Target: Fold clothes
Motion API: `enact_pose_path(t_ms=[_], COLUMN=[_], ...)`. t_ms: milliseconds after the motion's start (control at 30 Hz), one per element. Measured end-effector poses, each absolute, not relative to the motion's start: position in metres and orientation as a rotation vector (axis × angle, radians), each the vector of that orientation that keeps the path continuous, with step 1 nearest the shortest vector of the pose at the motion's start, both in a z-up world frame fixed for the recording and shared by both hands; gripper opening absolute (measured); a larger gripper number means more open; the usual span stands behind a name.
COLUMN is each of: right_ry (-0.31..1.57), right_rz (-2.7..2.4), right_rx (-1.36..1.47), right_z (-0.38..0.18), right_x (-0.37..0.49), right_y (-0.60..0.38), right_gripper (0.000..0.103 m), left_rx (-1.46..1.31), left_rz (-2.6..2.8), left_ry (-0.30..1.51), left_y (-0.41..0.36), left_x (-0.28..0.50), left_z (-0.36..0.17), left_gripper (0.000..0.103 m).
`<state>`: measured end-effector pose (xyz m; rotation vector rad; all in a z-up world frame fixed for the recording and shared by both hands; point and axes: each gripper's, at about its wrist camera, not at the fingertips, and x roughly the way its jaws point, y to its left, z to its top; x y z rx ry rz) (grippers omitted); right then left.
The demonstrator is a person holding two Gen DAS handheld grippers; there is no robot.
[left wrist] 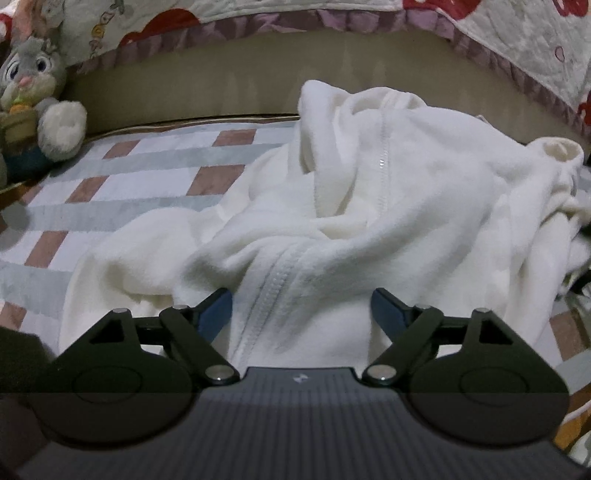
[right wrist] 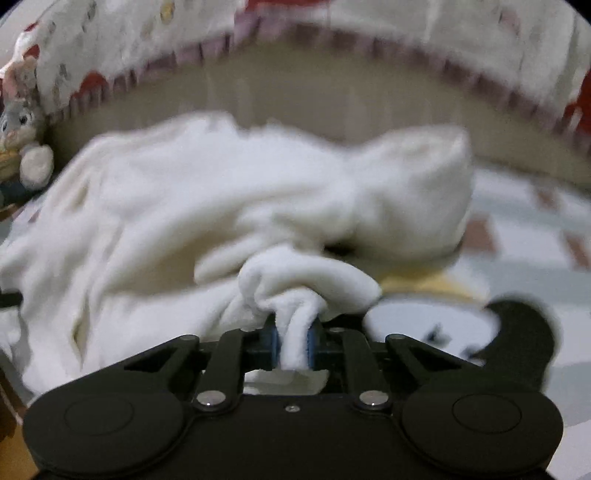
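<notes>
So the white fleece zip-up jacket (left wrist: 332,206) is lying in a rumpled heap on the checked bedspread with grey, white and dusty-pink squares (left wrist: 122,192), taking up most of the middle and right side in the left wrist view. Its zipper line (left wrist: 266,295) runs down toward the camera, and one cuffed sleeve end (left wrist: 557,151) sticks up on the far right.

The left gripper (left wrist: 301,314) is spread wide with its blue-padded fingers (left wrist: 216,314) on either side of the zipper strip, sitting right at the fabric but not pinching anything.

The right gripper (right wrist: 291,338) is closed down tight on a bunched fold of the same jacket (right wrist: 221,206), with fleece squeezed between the blue pads (right wrist: 272,338). That view is pretty blurry.

Further out there's a grey plush bunny toy (left wrist: 33,96) propped in the back left corner, and a beige padded headboard (left wrist: 221,88) behind the bed, with a white quilt with red shapes and a purple ruffled edge (left wrist: 517,33) draped over it.
</notes>
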<state>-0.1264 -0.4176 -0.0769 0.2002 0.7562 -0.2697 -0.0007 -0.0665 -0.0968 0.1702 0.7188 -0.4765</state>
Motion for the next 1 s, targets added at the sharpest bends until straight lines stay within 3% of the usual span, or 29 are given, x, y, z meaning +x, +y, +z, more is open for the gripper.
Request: enact_pose_path(t_ms=[67, 100, 300, 433, 567, 767, 833, 900, 1000], right_ry=[0.711, 0.69, 0.539, 0.539, 0.735, 0.911, 0.848, 0.822, 0.82], right_rz=[-0.301, -0.321, -0.482, -0.657, -0.755, -0.694, -0.652, -0.62, -0.574], right_rx=[0.163, 0.141, -0.005, -0.071, -0.019, 0.51, 0.642, 0.621, 0.535], right_z=[-0.053, -0.042, 0.029, 0.043, -0.005, -0.084, -0.089, -0.087, -0.083], right_x=[-0.134, -0.138, -0.161, -0.171, -0.172, -0.198, -0.216, -0.222, -0.219], right_y=[-0.417, -0.416, -0.414, -0.433, -0.467, -0.515, -0.514, -0.512, -0.511], right_gripper=[0.014, 0.014, 0.012, 0.012, 0.013, 0.022, 0.026, 0.027, 0.03], left_rx=[0.165, 0.162, 0.117, 0.046, -0.021, 0.097, 0.12, 0.129, 0.108], left_rz=[-0.48, -0.482, -0.524, -0.628, -0.733, -0.795, -0.81, -0.817, -0.803], left_ry=[0.695, 0.683, 0.582, 0.586, 0.695, 0.75, 0.761, 0.777, 0.834], left_y=[-0.067, -0.067, -0.063, -0.064, -0.076, -0.101, -0.104, -0.102, -0.095], left_x=[-0.004, -0.006, -0.022, -0.03, -0.028, -0.039, -0.042, -0.043, -0.041], left_z=[-0.087, -0.082, -0.048, -0.037, -0.054, -0.084, -0.088, -0.088, -0.085], left_gripper=[0.041, 0.034, 0.021, 0.021, 0.021, 0.026, 0.032, 0.042, 0.049])
